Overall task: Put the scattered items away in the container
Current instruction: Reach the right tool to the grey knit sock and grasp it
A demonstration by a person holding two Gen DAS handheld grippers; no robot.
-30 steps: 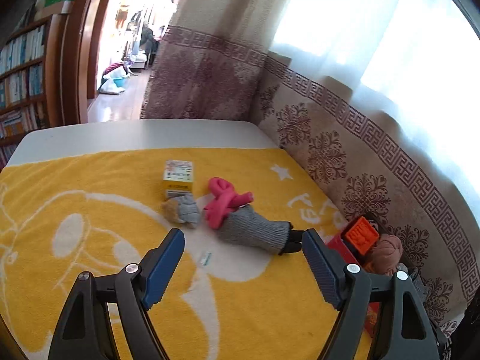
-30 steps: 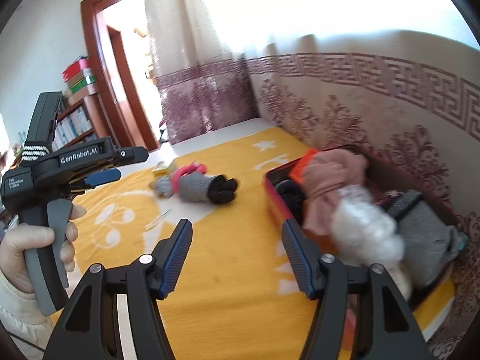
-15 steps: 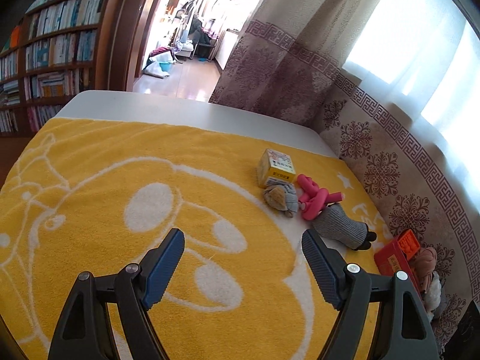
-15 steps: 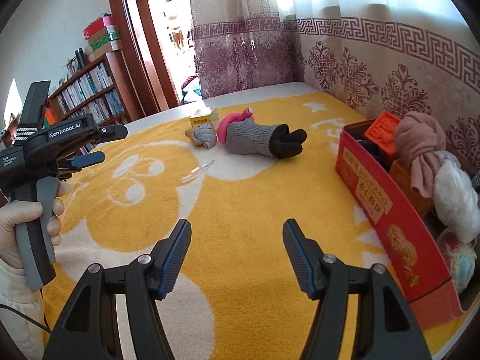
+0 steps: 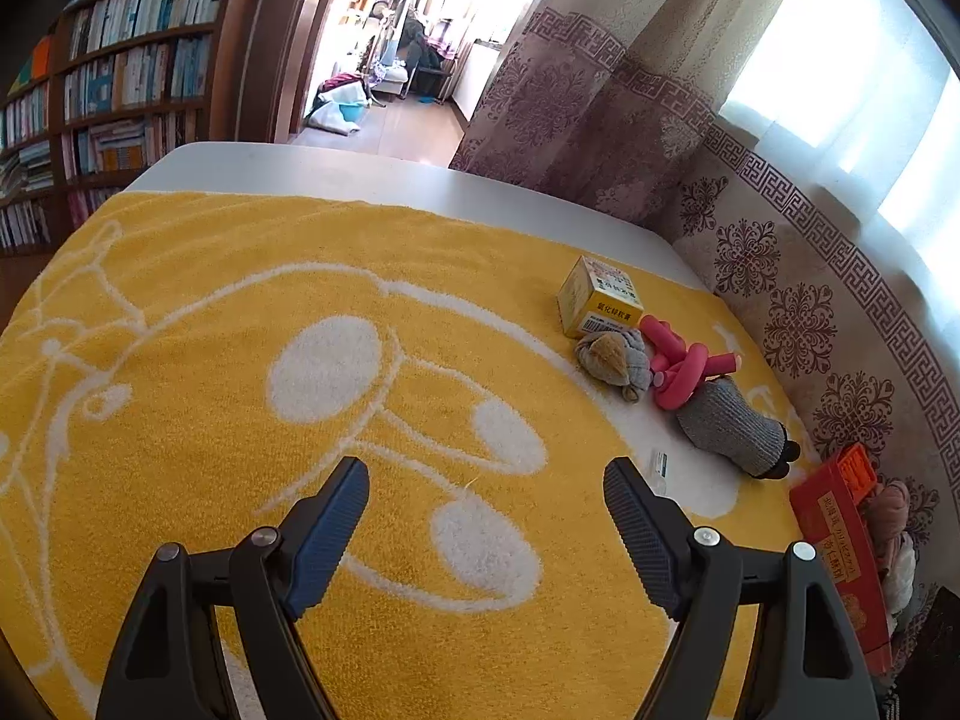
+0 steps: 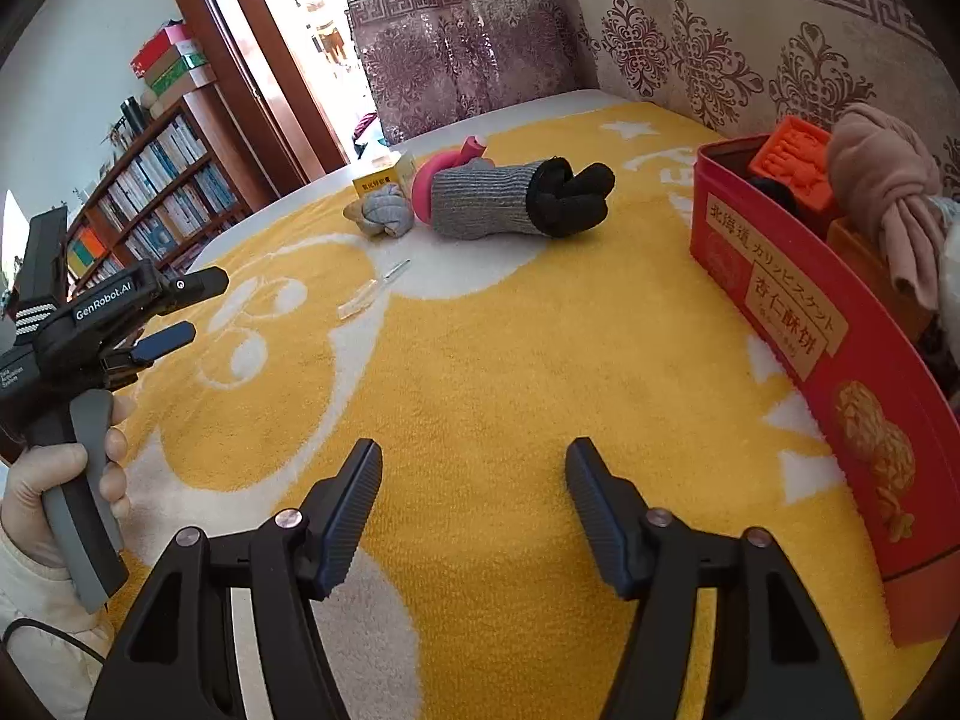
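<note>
Well ahead of right gripper point(image 6: 474, 480) — grey sock point(image 6: 486, 199); jaws apart, empty.

yellow towel point(image 5: 252, 312) on white table point(image 5: 360, 171); bookshelf point(image 5: 108, 96), patterned curtain point(image 5: 576, 102) behind.

We read "GenRobot.AI" in white on the black body of the left gripper point(image 6: 162, 339); smaller white print lower on that body stays too small to read. The red box point(image 6: 798, 324) carries a cream label with "北海道 カリンビスケット" and, larger, "杏仁酥饼". The small yellow carton point(image 5: 600, 298) bears dark Chinese characters above a barcode; we cannot make them out surely.
</note>
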